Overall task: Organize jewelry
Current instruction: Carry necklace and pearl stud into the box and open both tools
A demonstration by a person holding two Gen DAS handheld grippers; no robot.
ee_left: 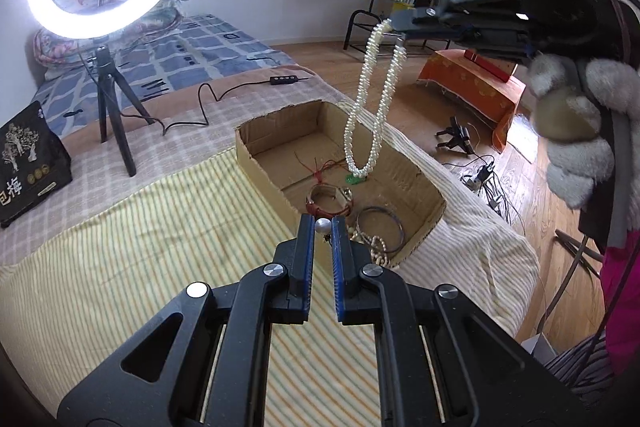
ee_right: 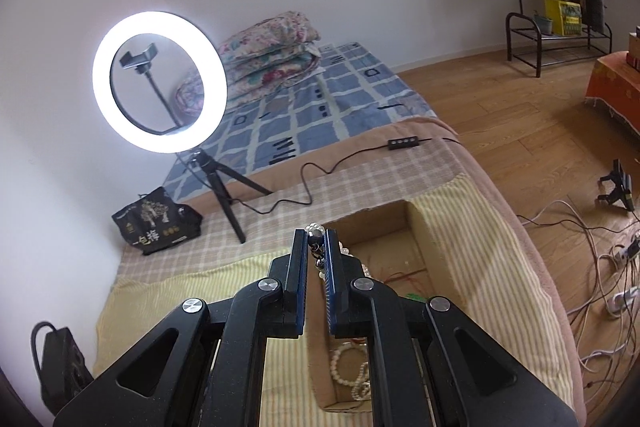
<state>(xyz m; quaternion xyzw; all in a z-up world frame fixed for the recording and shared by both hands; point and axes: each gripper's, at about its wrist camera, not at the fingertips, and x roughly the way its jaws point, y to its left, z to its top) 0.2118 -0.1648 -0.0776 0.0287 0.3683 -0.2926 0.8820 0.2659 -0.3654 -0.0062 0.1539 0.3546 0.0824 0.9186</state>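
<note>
The long white pearl-bead necklace hangs as a doubled loop above the open brown cardboard box, its lower end just over the box floor. Your right gripper pinches it at the top, so the strand hangs free of the bracelets below. Your left gripper is pressed on a small round silver-white bead, held near the box's near wall. The box rests on the yellow striped cloth.
</note>
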